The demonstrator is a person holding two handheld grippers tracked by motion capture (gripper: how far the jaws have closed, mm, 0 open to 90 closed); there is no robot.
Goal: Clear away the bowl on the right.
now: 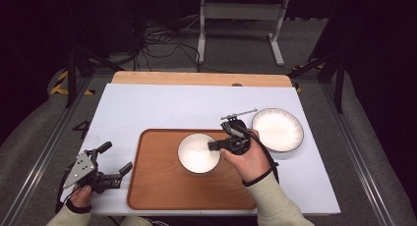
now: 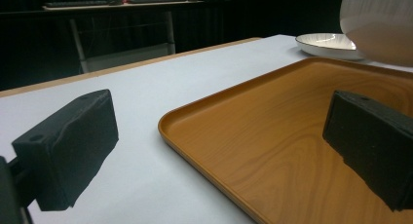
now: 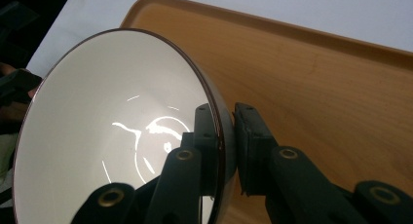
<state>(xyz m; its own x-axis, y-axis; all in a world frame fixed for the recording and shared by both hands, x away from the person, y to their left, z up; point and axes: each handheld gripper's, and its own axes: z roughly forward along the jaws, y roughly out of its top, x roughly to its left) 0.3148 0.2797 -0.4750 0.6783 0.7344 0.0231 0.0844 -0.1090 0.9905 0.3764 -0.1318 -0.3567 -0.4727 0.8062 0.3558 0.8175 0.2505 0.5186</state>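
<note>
I am holding my left gripper [image 1: 117,163] at the near left corner of the white table [image 1: 147,108], its jaws standing wide apart with nothing between them; in the left gripper view the two black pads [image 2: 68,146] are framing the near left corner of the wooden tray [image 2: 272,136], one pad over the table surface and the other over the tray floor. My left hand [image 1: 81,194] is gripping the body of that tool at the table's near edge. Farther in, my right gripper [image 1: 223,137] is clamping the rim of the white bowl [image 1: 198,153], one jaw lying inside the bowl and one pressing on its outer wall, as the right gripper view shows at the bowl [image 3: 112,131] wall. The bowl is sitting over the right half of the tray [image 1: 162,186], tilted in the right gripper view, with its opening turned toward my side. I cannot tell whether its base is touching the tray. Beyond and to the right, a white plate [image 1: 278,129] with a dark rim is resting on the table just beside the tray's far right corner.
</note>
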